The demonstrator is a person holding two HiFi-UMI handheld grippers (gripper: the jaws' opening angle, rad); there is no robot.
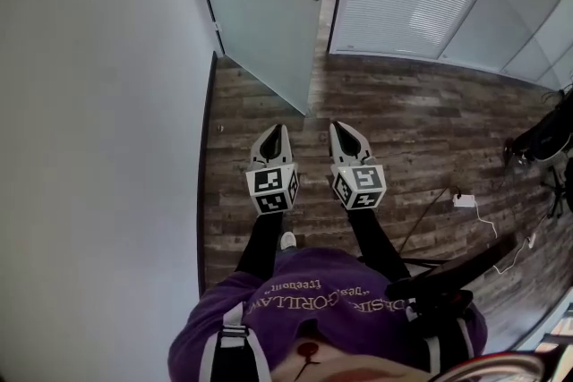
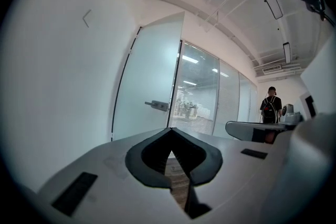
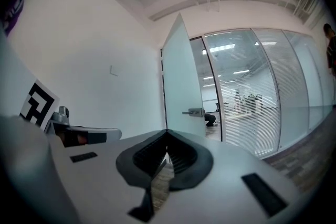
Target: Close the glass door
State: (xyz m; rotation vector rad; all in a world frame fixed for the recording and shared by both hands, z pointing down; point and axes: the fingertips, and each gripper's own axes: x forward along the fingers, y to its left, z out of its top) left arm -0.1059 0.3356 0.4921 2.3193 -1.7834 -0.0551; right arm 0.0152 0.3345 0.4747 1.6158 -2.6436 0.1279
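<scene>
"GORILLA" reads upside down across the purple shirt [image 1: 315, 269].

the left arm [image 1: 263, 242] and right arm [image 1: 372, 239], in black sleeves, reach forward side by side. the left gripper [image 1: 275, 137] and right gripper [image 1: 344, 135] point ahead, roughly level, near each other but apart. both grippers' jaws are pressed together with nothing between them.
</scene>
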